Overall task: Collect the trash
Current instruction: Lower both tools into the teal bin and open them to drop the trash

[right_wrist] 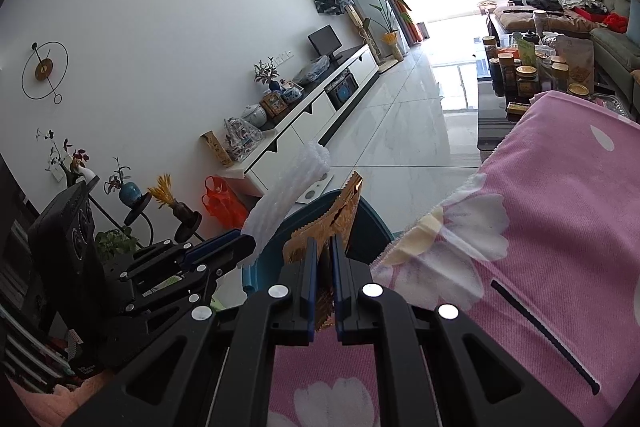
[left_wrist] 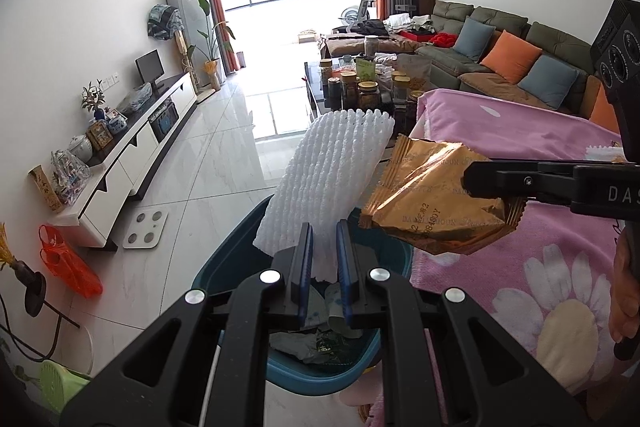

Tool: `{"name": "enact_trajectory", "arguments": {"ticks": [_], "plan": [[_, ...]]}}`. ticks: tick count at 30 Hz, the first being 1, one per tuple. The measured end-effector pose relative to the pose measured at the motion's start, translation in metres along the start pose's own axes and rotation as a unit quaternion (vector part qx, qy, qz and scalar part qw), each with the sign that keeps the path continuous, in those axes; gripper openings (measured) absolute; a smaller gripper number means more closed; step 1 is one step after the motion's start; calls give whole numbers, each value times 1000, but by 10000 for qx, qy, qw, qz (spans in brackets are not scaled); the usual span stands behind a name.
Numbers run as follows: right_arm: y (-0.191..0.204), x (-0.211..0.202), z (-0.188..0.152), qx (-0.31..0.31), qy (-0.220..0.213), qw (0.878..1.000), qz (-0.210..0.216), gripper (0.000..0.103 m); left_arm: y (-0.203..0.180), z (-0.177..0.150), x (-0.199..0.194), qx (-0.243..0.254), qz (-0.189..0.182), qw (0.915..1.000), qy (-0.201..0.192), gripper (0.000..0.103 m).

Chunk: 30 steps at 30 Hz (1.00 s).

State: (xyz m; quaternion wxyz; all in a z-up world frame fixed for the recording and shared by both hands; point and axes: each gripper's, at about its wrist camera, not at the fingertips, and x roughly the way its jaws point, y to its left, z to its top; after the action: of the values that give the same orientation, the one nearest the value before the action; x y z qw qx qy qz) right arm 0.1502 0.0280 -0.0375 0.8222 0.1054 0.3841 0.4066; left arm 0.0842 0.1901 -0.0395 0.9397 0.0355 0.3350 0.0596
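At the bottom centre of the left wrist view, the left gripper [left_wrist: 325, 251] has its jaws closed on the lower end of a white foam net sleeve [left_wrist: 326, 183], which rises tilted toward the upper right of the frame. Directly beneath it sits a blue trash bin [left_wrist: 236, 259] on the pale tiled floor [left_wrist: 224, 163], with crumpled paper and wrappers already lying inside. From the right edge of the same frame the right gripper [left_wrist: 472, 183] reaches in level, its jaws clamped on a gold foil wrapper [left_wrist: 432, 203] that hangs over the bin's right rim and the edge of a pink flowered blanket [left_wrist: 540, 267]. In the right wrist view, the right gripper [right_wrist: 323, 263] at lower centre pinches the gold wrapper [right_wrist: 340, 215] edge-on between its blue pads, with the bin's rim [right_wrist: 372, 223] just behind. The left gripper [right_wrist: 244, 247] enters from the lower left, carrying the foam sleeve [right_wrist: 288, 187] above the bin. The blanket [right_wrist: 540, 227] fills the lower right.
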Motion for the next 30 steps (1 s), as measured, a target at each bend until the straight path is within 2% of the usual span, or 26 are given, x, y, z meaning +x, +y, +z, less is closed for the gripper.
{"name": "enact_trajectory", "arguments": {"ticks": [10, 30], "plan": [[5, 30, 7, 24, 235, 9997, 10, 6, 18, -13, 27, -180, 203, 9992, 289, 13], [18, 83, 12, -54, 740, 9970, -212, 6, 36, -26, 74, -544, 257, 9954, 742, 13]]}}
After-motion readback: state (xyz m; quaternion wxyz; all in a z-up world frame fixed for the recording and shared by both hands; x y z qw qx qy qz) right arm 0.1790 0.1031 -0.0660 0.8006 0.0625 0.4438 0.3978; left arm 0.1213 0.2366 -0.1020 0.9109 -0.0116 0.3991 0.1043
